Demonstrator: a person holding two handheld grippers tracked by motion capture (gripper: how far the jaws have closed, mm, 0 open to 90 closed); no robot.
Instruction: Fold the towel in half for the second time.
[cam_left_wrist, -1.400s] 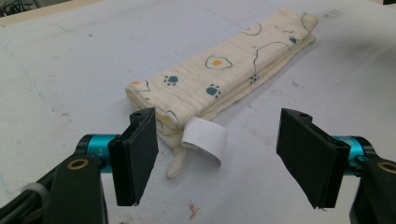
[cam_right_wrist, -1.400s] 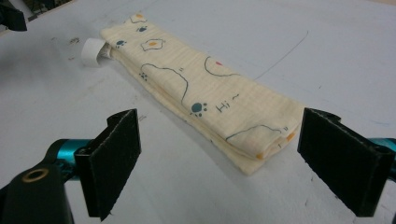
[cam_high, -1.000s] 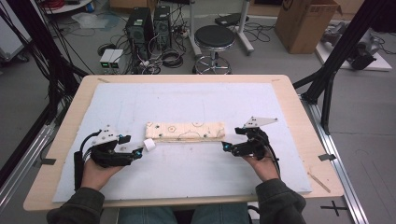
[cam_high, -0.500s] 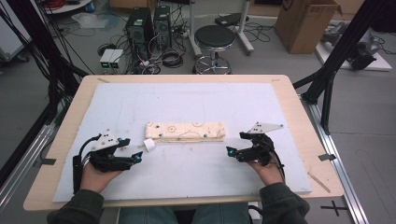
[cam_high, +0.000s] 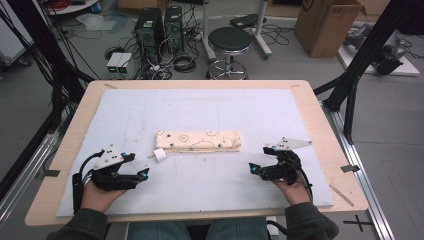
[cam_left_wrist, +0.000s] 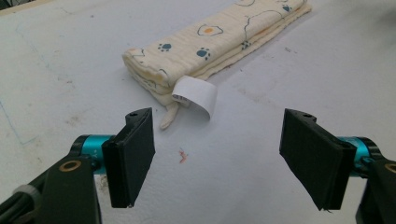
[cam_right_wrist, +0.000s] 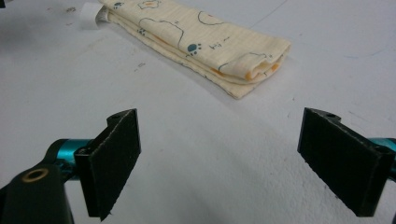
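cloth: folded cloth (cam_high: 198, 141) lies as a long strip mid-mat (cam_high: 200, 105), care tag (cam_high: 161, 155) curling out at its left end.
left gripper (cam_high: 142, 176): jaws spread wide, nothing held, near the tag end.
right gripper (cam_high: 254, 170): also released, off the strip's right end.
change: over the last 1 s both grippers backed away from the 2 ends toward the person.
read: fold looks finished, hands clearing out.
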